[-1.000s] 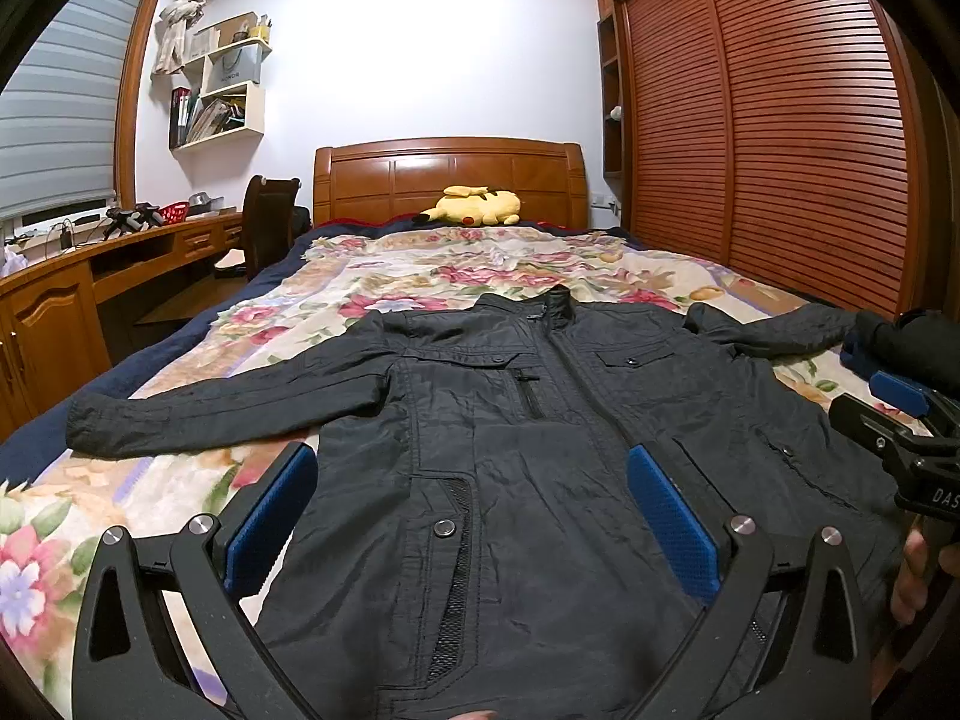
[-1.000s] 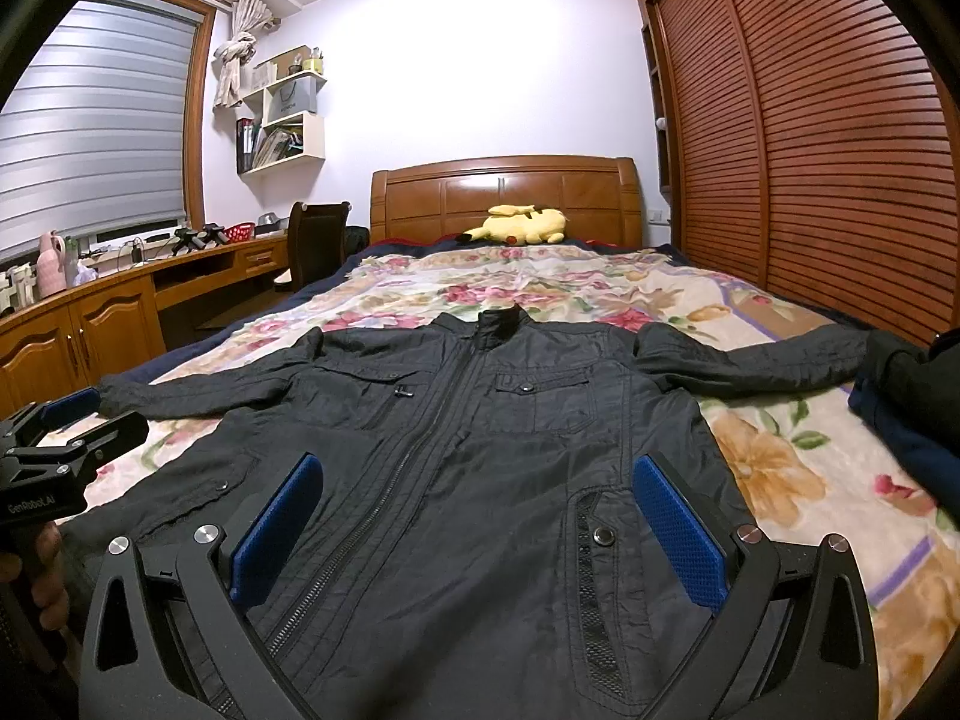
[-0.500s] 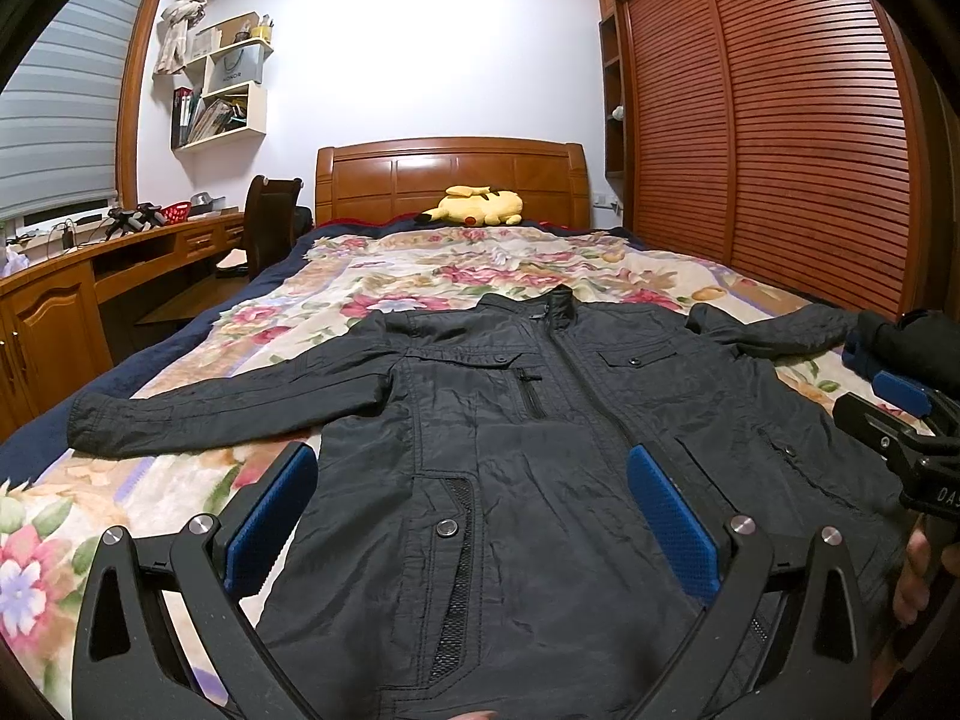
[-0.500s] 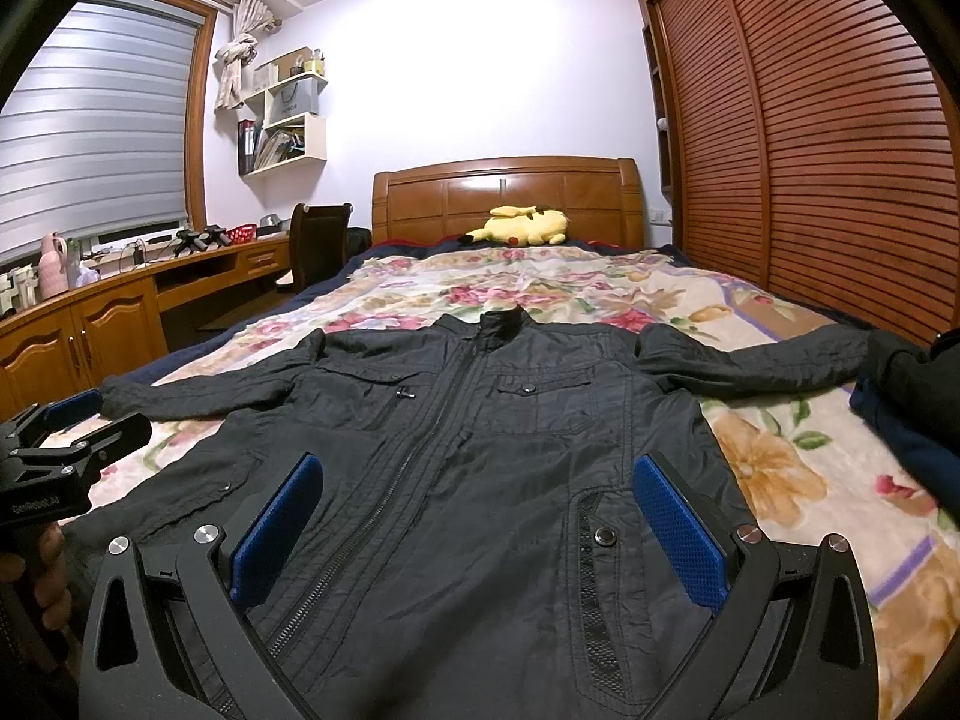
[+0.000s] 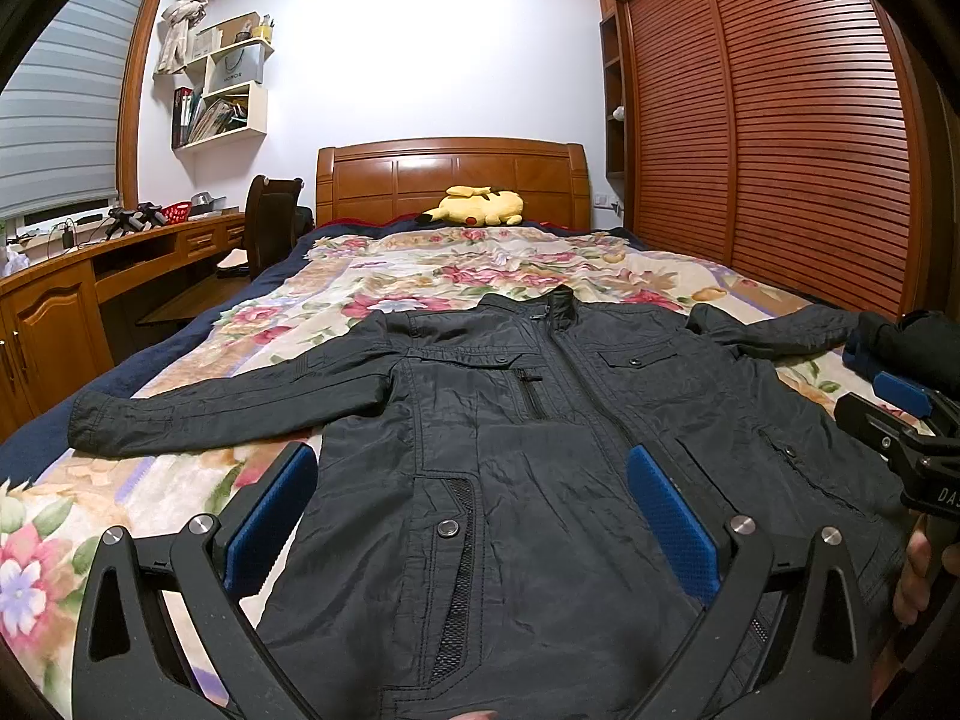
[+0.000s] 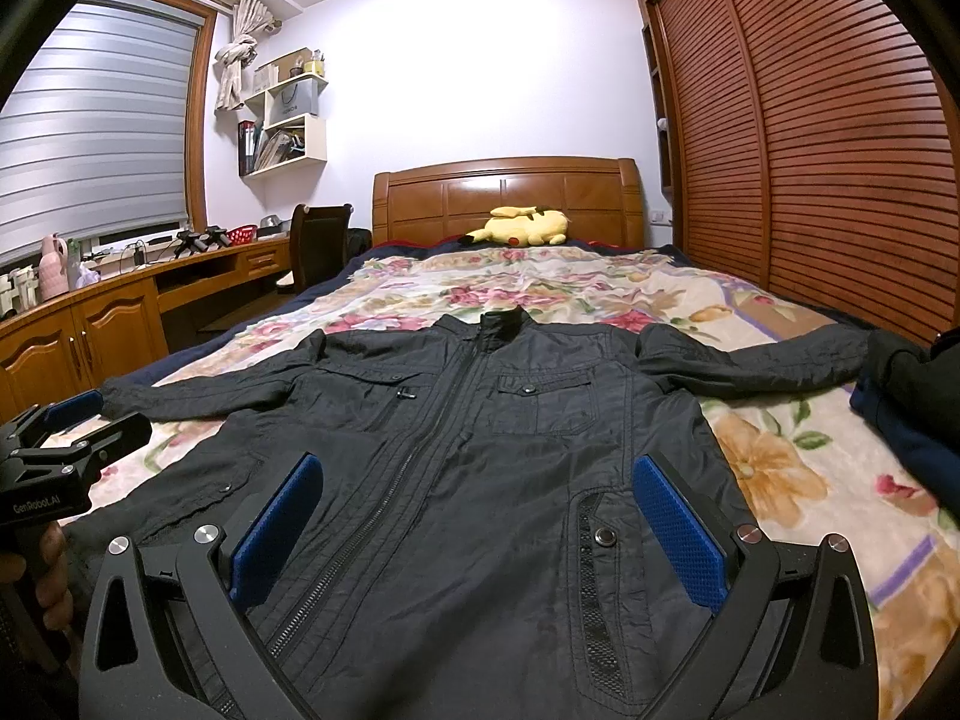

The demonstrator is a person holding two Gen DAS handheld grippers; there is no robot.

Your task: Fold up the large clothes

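Two grippers level above the jacket (image 5: 540, 480), left gripper (image 5: 471, 507) jaws wide apart; right gripper (image 6: 477, 516) likewise

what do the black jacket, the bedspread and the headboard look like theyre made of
Black zip-front jacket: probably thin nylon or polyester shell, from its fine crinkles and faint sheen; metal-looking snaps and zip. Floral bedspread: soft plush fleece, judging by its fuzzy matte nap. Panelled orange-brown headboard: varnished wood, glossy, though veneer can't be ruled out.
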